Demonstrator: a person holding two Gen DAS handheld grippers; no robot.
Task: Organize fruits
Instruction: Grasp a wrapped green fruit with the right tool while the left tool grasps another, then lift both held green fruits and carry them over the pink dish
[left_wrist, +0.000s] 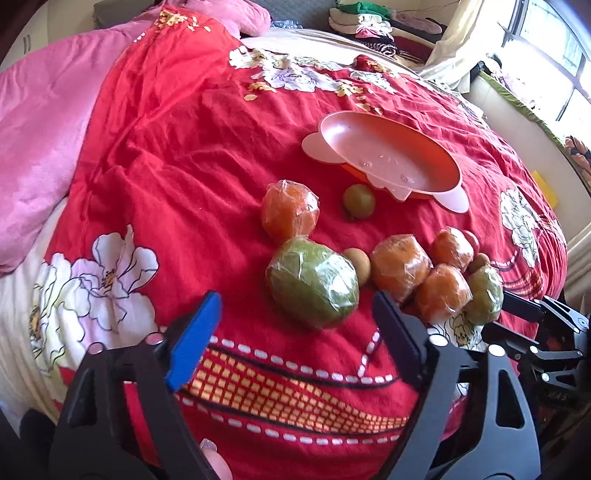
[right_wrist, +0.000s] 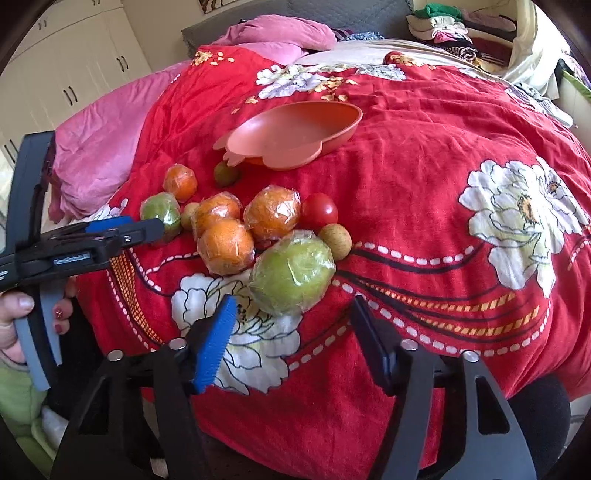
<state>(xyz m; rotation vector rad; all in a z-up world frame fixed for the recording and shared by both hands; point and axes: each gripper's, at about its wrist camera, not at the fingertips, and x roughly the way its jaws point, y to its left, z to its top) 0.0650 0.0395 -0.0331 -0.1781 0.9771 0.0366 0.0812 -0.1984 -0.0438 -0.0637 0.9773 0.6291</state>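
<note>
The left gripper (left_wrist: 295, 314) points forward and down, its jaws apart with nothing pressed between them. The right gripper (right_wrist: 291, 317) tilts down the same way, its jaws also apart and gripping nothing. In the right wrist view, a hand (right_wrist: 22, 317) with red-painted nails grips the left gripper's handle at the left edge.
</note>
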